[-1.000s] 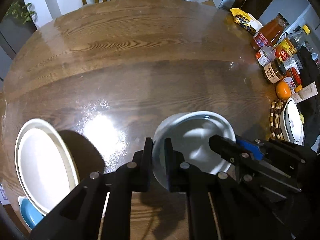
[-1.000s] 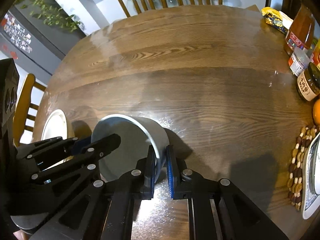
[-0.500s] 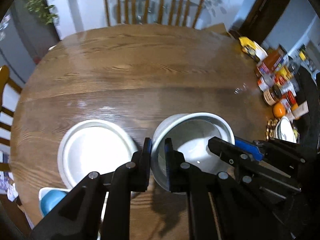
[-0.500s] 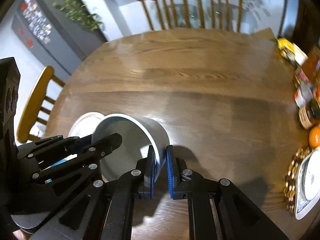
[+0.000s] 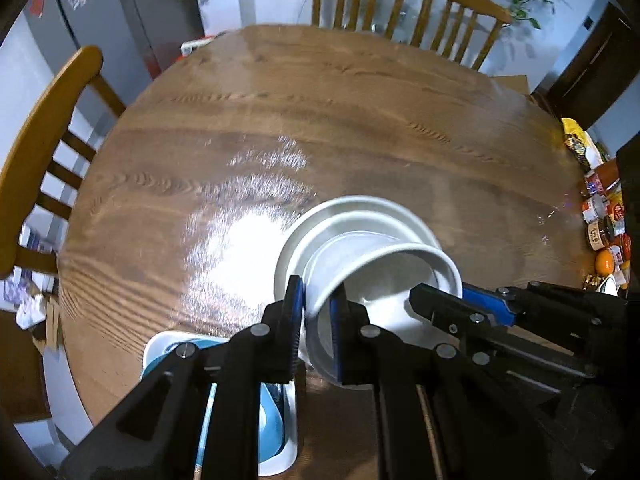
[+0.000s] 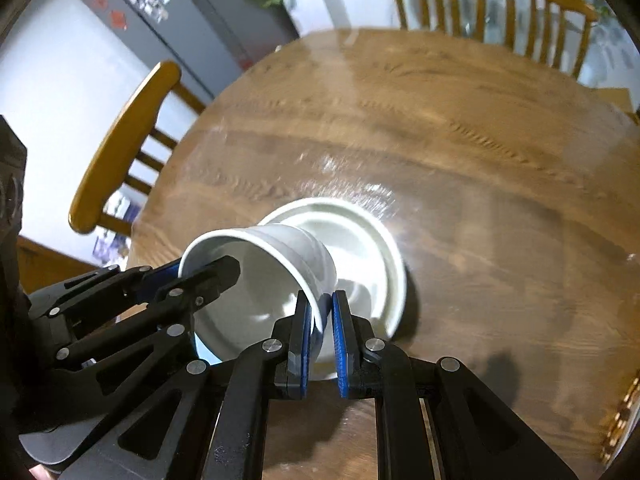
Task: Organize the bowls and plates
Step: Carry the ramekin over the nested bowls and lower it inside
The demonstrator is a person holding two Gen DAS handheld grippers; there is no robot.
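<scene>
- the right gripper [image 6: 321, 312] pinches the near rim of a white bowl [image 6: 260, 276], jaws closed on it.
- the left gripper [image 6: 208, 270] grips the bowl's opposite rim.
- the bowl hangs tilted over a white plate [image 6: 372, 248] lying near the table's [image 6: 460, 140] left edge.
- a wooden chair [image 6: 120, 148] stands beside that edge.
</scene>
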